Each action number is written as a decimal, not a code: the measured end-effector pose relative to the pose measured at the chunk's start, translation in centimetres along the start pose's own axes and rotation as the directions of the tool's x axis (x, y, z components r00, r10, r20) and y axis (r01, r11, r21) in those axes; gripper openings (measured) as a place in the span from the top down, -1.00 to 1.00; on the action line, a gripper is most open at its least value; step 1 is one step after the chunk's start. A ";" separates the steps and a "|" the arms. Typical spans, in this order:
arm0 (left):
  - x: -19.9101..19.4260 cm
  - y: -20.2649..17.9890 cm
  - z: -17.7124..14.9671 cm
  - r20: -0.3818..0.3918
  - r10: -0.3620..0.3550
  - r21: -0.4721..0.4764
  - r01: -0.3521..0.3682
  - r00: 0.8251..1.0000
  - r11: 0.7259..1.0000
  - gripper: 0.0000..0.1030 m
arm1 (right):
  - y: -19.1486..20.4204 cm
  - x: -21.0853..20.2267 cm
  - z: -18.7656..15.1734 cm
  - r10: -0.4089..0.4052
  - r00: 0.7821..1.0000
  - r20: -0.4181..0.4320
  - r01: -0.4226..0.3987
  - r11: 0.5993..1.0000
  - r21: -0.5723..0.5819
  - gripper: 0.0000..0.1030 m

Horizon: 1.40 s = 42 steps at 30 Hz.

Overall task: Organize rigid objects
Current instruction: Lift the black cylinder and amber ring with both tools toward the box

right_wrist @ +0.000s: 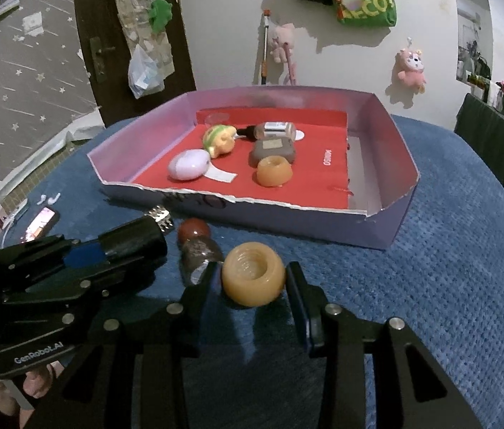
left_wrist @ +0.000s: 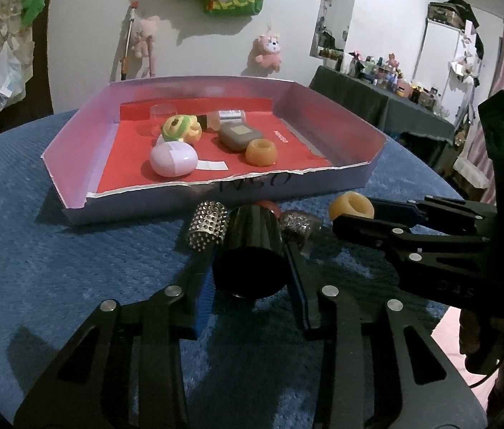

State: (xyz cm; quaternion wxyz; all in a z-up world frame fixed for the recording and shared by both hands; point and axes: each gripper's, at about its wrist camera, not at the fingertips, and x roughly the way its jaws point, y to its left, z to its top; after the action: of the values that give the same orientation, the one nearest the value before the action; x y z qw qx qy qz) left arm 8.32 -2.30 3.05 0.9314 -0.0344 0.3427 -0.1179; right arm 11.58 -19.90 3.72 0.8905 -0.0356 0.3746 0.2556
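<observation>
**Between both pairs of fingers: a black cylinder and an orange ring**

On the blue cloth, just near of the shallow cardboard tray, the two grippers sit side by side. The left gripper is clamped on a black cylinder, which lies lengthwise between the fingers with its dark round end facing the camera; both blue-edged pads press its sides. In the right wrist view the same cylinder shows gripped at the left edge.

The right gripper grasps an orange ring, its hollow facing up and away, one finger tight against each flank. From the left wrist view the ring sits at the tips of those fingers, at the right.

Between the two grippers lie a studded silver roller, a glittery bottle and a red ball, all close together on the cloth.

Inside the tray, on its red lining, rest a lilac egg, a green-and-yellow toy, a grey case, a second orange ring and a small dropper bottle. A phone lies at the far left.
</observation>
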 end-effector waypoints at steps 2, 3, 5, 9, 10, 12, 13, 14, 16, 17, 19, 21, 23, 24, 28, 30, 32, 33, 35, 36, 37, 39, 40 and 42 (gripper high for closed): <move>-0.3 0.1 0.0 0.004 -0.003 -0.004 0.003 1.000 1.000 0.34 | 0.3 -0.4 0.0 0.003 1.000 0.008 -0.003 1.000 -0.003 0.22; -0.4 0.2 0.1 0.006 -0.005 -0.007 0.005 1.000 1.000 0.34 | 0.4 -0.5 0.0 0.007 1.000 0.011 -0.007 1.000 -0.003 0.22; -0.6 0.3 0.1 0.011 -0.008 -0.012 0.008 1.000 1.000 0.34 | 0.6 -0.9 0.1 0.014 1.000 0.017 -0.014 1.000 -0.003 0.22; -1.0 0.3 0.1 0.017 -0.007 -0.016 0.007 1.000 1.000 0.34 | 1.0 -1.4 0.1 0.022 0.999 0.026 -0.022 1.000 -0.008 0.22; -1.1 0.2 0.1 0.019 -0.006 -0.016 0.006 1.000 1.000 0.34 | 1.1 -1.5 0.1 0.025 0.999 0.027 -0.025 1.000 -0.009 0.22; -1.1 0.2 0.1 0.021 -0.007 -0.016 0.008 1.000 1.000 0.34 | 1.2 -1.7 0.0 0.030 0.999 0.029 -0.030 0.999 -0.011 0.22; -1.2 0.2 0.1 0.024 -0.006 -0.016 0.007 1.000 1.000 0.34 | 1.3 -1.8 0.0 0.033 0.999 0.030 -0.033 0.999 -0.013 0.22; -1.3 0.2 0.1 0.027 -0.007 -0.015 0.007 1.000 1.000 0.34 | 1.4 -1.8 0.0 0.036 0.999 0.030 -0.036 0.999 -0.015 0.22; -1.4 0.1 0.2 0.029 -0.008 -0.014 0.008 1.000 1.000 0.34 | 1.6 -2.0 0.0 0.040 0.999 0.033 -0.040 0.999 -0.017 0.22; -1.4 0.1 0.2 0.030 -0.007 -0.014 0.007 1.000 1.000 0.34 | 1.7 -2.0 0.1 0.041 0.999 0.034 -0.041 0.999 -0.019 0.22; -1.4 0.1 0.2 0.030 -0.009 -0.015 0.009 1.000 1.000 0.34 | 1.9 -2.1 0.1 0.044 0.998 0.035 -0.043 0.999 -0.021 0.22; -1.4 0.1 0.2 0.030 -0.011 -0.019 0.012 1.000 1.000 0.34 | 1.9 -2.1 0.1 0.045 0.998 0.034 -0.045 0.999 -0.022 0.22; -1.5 0.2 0.3 0.030 -0.012 -0.023 0.013 0.999 1.000 0.34 | 1.9 -2.1 0.0 0.045 0.998 0.034 -0.045 0.999 -0.021 0.22; -1.6 0.2 0.3 0.030 -0.012 -0.024 0.013 0.999 1.000 0.34 | 1.9 -2.1 0.0 0.046 0.998 0.034 -0.045 0.999 -0.020 0.22; -1.7 0.2 0.5 0.037 -0.013 -0.024 0.014 0.999 1.000 0.34 | 2.1 -2.1 0.2 0.053 0.998 0.035 -0.053 0.998 -0.016 0.22; -1.9 0.4 0.7 0.045 -0.015 -0.027 0.016 0.999 1.000 0.34 | 2.1 -2.1 0.3 0.058 0.998 0.037 -0.058 0.998 -0.015 0.22; -2.0 0.6 1.0 0.050 -0.017 -0.029 0.018 0.999 0.999 0.34 | 2.1 -2.2 0.4 0.063 0.997 0.042 -0.063 0.998 -0.014 0.22; -2.1 0.7 1.1 0.054 -0.017 -0.030 0.019 0.998 0.999 0.34 | 2.1 -2.2 0.5 0.064 0.997 0.043 -0.064 0.998 -0.015 0.22; -2.1 0.8 1.4 0.058 -0.016 -0.031 0.018 0.998 0.999 0.34 | 2.0 -2.3 0.7 0.065 0.997 0.046 -0.065 0.998 -0.018 0.22; -2.1 0.8 1.5 0.060 -0.015 -0.030 0.017 0.998 0.999 0.34 | 2.0 -2.2 0.7 0.066 0.997 0.047 -0.065 0.998 -0.019 0.22; -2.1 0.9 1.5 0.062 -0.014 -0.030 0.016 0.998 0.999 0.34 | 2.1 -2.2 0.9 0.068 0.997 0.047 -0.067 0.998 -0.020 0.22; -2.2 0.9 1.9 0.069 -0.012 -0.026 0.014 0.998 1.000 0.34 | 2.0 -2.1 1.1 0.074 0.996 0.049 -0.073 0.997 -0.018 0.22; -2.2 1.0 2.0 0.073 -0.012 -0.025 0.014 0.997 1.000 0.34 | 2.0 -2.1 1.2 0.079 0.996 0.051 -0.079 0.997 -0.017 0.22; -2.2 1.0 2.3 0.079 -0.011 -0.023 0.013 0.997 1.000 0.34 | 2.0 -2.0 1.5 0.083 0.995 0.054 -0.083 0.996 -0.016 0.22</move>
State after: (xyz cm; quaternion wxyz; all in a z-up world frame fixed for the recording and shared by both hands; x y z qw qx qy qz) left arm 8.38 -0.79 6.08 0.9431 -0.0519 0.3067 -0.1179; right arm 10.44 -18.65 6.40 0.8888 -0.0193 0.3496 0.2958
